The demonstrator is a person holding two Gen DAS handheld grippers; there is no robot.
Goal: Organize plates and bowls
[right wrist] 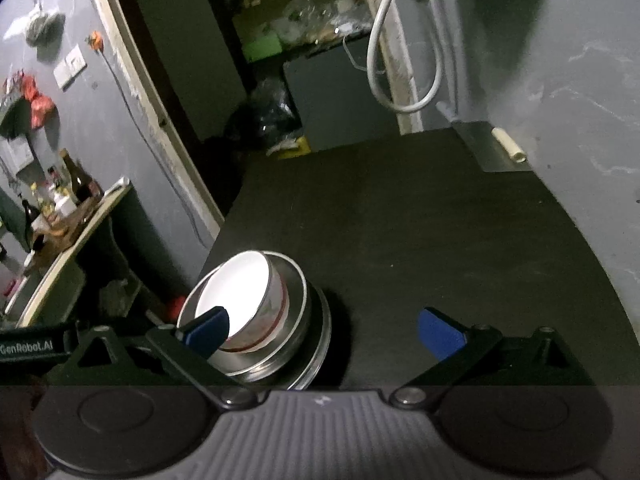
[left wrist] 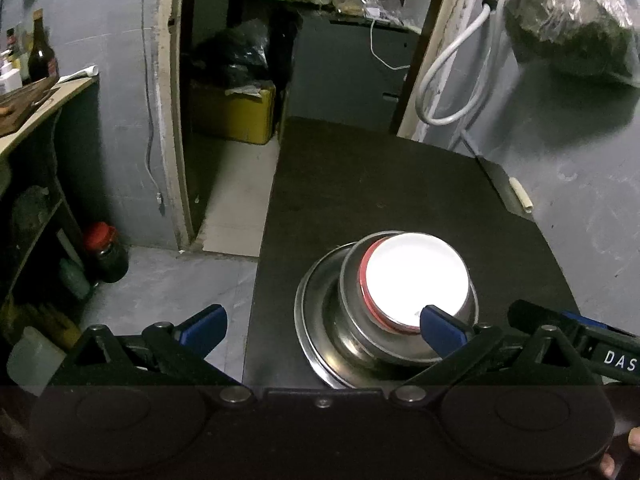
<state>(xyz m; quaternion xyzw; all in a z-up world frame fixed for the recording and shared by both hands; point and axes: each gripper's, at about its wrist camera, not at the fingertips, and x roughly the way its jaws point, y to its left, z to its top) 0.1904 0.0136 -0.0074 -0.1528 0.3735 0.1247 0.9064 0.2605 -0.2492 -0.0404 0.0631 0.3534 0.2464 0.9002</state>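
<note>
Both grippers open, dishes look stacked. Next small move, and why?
Probably back both grippers away from the stack. The white bowl sits nested in the steel bowl on the steel plate, on the black table. The left gripper and right gripper are open and hold nothing, so the stacking looks done.

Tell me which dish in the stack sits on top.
The white bowl with the red rim, nested inside the steel bowl. The steel plate lies beneath both on the black table.
</note>
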